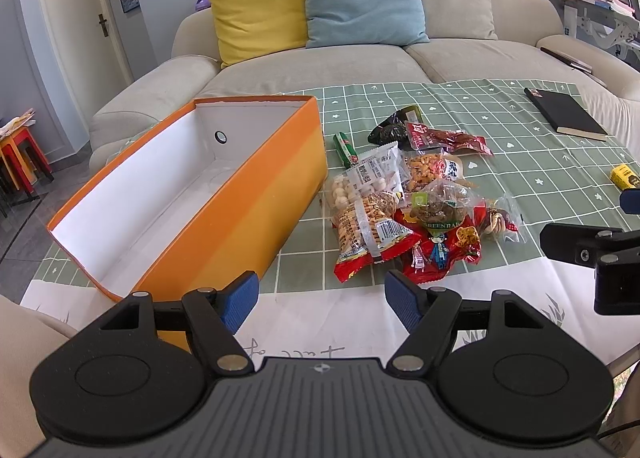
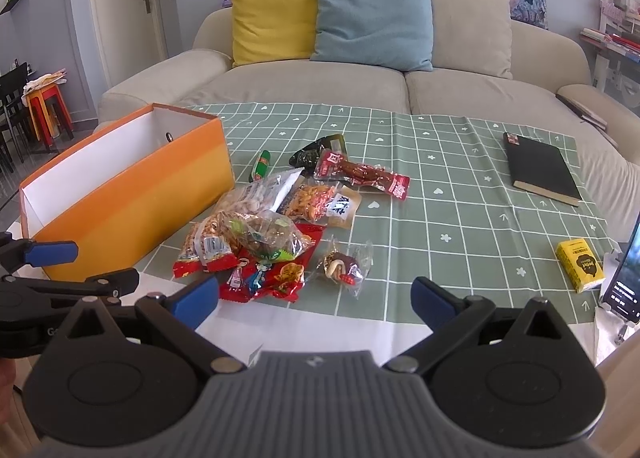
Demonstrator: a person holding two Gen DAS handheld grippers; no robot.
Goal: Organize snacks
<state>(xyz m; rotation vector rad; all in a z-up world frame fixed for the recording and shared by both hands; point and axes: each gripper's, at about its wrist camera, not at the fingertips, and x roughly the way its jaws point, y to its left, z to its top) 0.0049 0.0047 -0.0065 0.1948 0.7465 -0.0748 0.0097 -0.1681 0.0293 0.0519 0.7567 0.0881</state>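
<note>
A pile of snack packets [image 1: 412,209] lies on the green checked tablecloth [image 1: 520,161], right of an empty orange box [image 1: 240,193] with a white inside. The pile also shows in the right wrist view [image 2: 272,225], with the box [image 2: 132,193] to its left. A green sausage stick [image 1: 346,147] lies beside the box. A small clear packet [image 2: 346,264] lies apart at the pile's right. My left gripper [image 1: 322,298] is open and empty, just short of the pile. My right gripper [image 2: 316,298] is open and empty, near the pile's front edge.
A black notebook [image 2: 540,169] lies at the far right of the cloth. A yellow carton [image 2: 580,266] and a phone [image 2: 626,278] stand at the right edge. A beige sofa [image 2: 360,89] with cushions is behind the table.
</note>
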